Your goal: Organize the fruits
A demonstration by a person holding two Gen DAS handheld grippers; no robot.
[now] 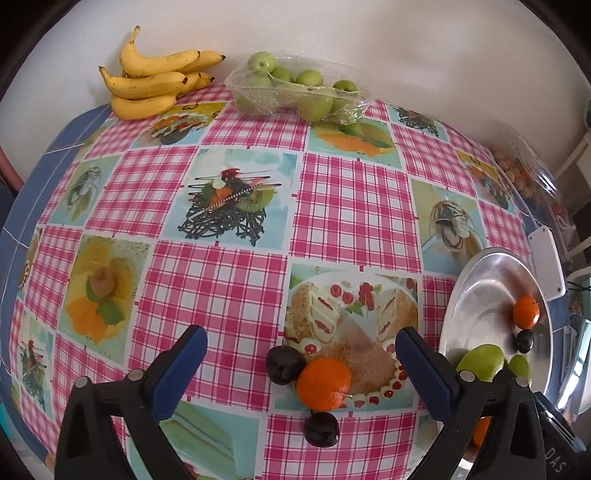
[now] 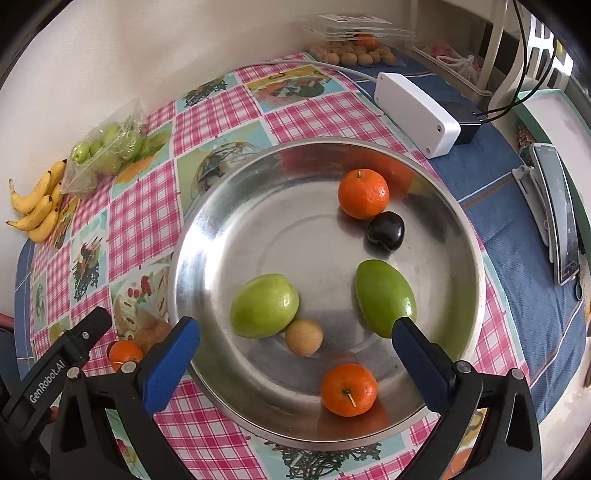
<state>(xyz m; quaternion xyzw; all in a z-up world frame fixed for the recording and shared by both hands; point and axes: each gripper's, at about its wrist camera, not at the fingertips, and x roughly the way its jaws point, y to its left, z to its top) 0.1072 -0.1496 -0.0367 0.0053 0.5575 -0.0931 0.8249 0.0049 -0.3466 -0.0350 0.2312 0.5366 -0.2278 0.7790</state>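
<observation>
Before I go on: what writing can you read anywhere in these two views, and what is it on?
"GenRobot.AI": white letters on the black left tongs, seen in the right wrist view.
"DAS": partial white letters on a black body at the lower right of the left wrist view; the rest is cut off.
Label on the stacked clear plastic boxes: too blurred to read.

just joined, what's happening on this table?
A person with a gripper in each hand is collecting fruit into the metal bowl. It holds two oranges, two green fruits, a dark plum and a small tan fruit. The right gripper hangs open above it. The left gripper is open over an orange and two plums on the tablecloth.
</observation>
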